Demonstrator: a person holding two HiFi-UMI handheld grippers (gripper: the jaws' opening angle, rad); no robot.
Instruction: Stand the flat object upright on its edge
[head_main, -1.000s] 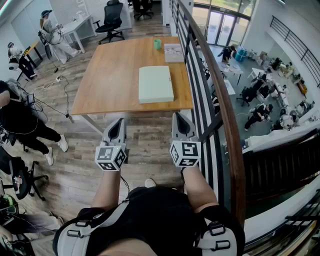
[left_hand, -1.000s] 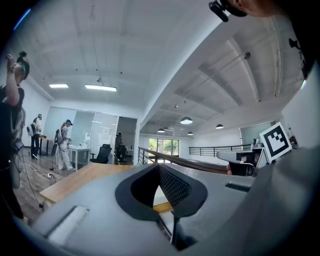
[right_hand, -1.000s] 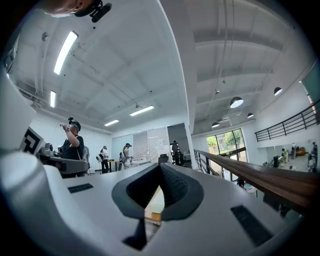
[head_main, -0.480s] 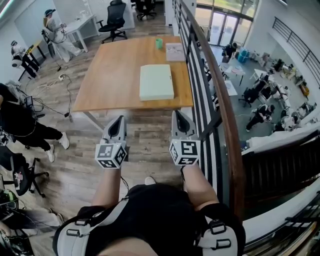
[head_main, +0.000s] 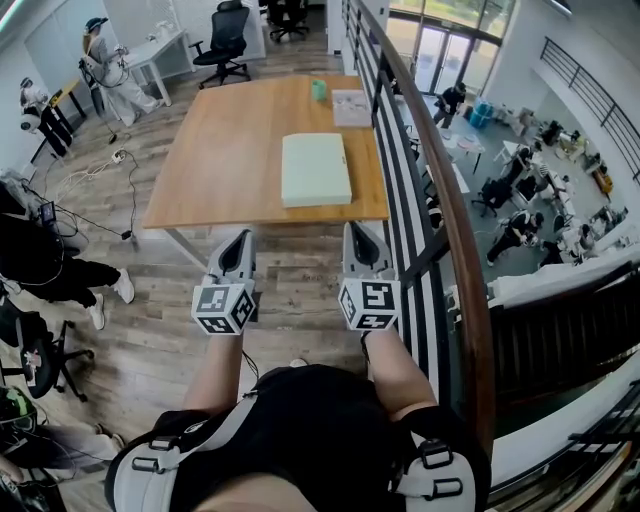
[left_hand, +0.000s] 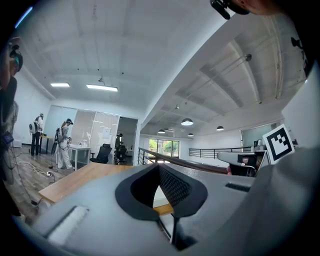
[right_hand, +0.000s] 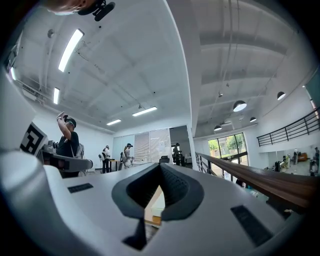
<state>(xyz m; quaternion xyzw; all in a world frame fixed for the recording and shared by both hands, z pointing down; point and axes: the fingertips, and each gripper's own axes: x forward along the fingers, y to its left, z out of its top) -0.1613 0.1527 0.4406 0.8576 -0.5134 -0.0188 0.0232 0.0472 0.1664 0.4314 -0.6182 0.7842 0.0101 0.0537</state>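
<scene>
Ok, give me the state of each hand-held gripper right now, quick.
Left hand-held gripper: closed, holding nothing.
Right hand-held gripper: closed, holding nothing.

1. Wooden table (head_main: 220, 150) at upper centre of the frame, with the flat pale-green object (head_main: 316, 169) lying flat near its right edge.
2. Green cup (head_main: 317, 89) and paper sheet (head_main: 349, 106) — top right corner of the table.
3. Left gripper (head_main: 238, 245) and right gripper (head_main: 356, 237) — lower centre, side by side, below the table's near edge.
</scene>
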